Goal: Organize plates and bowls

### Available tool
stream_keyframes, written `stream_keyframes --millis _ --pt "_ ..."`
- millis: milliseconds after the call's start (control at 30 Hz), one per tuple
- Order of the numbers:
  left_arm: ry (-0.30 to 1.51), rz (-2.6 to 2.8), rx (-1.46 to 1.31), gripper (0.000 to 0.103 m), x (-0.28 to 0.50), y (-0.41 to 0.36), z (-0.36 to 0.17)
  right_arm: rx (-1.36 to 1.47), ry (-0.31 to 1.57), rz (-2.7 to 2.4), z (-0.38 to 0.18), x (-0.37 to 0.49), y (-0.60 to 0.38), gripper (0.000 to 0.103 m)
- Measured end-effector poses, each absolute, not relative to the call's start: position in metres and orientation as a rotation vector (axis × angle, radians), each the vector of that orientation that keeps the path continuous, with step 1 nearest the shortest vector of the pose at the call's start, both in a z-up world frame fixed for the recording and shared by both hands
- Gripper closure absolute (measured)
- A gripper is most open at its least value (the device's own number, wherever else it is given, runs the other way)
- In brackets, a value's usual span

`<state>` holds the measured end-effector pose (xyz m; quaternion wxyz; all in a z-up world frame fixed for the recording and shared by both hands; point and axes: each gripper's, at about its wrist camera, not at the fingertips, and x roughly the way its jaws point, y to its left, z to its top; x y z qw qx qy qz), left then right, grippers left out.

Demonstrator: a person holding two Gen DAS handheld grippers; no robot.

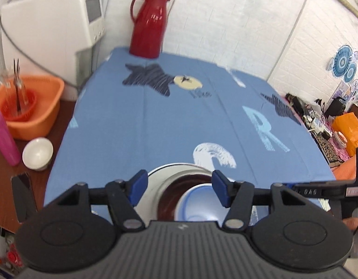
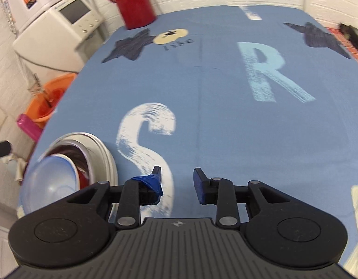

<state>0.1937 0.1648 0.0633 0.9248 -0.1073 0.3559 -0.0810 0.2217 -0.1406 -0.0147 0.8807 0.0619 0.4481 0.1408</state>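
A nested stack of dishes sits at the near edge of the table, on the blue tablecloth (image 2: pixel 214 107): a white and blue bowl (image 1: pixel 197 203) lies inside a dark red-brown bowl (image 1: pixel 172 197), and that one rests in a wide white plate (image 2: pixel 106 155). In the right wrist view the blue bowl appears tilted toward the camera, its pale inside showing.

The left gripper (image 1: pixel 179 187) hangs directly above the stack with its blue-padded fingers spread wide, holding nothing; the bowls show between the fingers. The right gripper (image 2: pixel 177 182) is just beside the stack, to its right, over the white letter S (image 2: pixel 144 139) printed on the cloth. Its jaws are also parted and empty, and blue tape is wrapped round its left finger.

Further out, a red thermos jug (image 1: pixel 150 23) stands at the far edge of the table. A white appliance (image 1: pixel 51 28) sits off the table's far left corner. On the brown surface left of the table are an orange basin (image 1: pixel 34 107) with a red strainer inside, a pink bottle (image 1: pixel 3 137) and a small white bowl (image 1: pixel 37 153). Cluttered items lie at far right, too blurred to name.
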Motion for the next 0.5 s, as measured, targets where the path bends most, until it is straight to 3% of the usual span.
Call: stream_keyframes --millis 500 --pt "0.503 -0.033 -0.023 0.038 0.078 0.057 0.034 0.361 0.618 0.229 -0.036 0.101 -0.157 0.082"
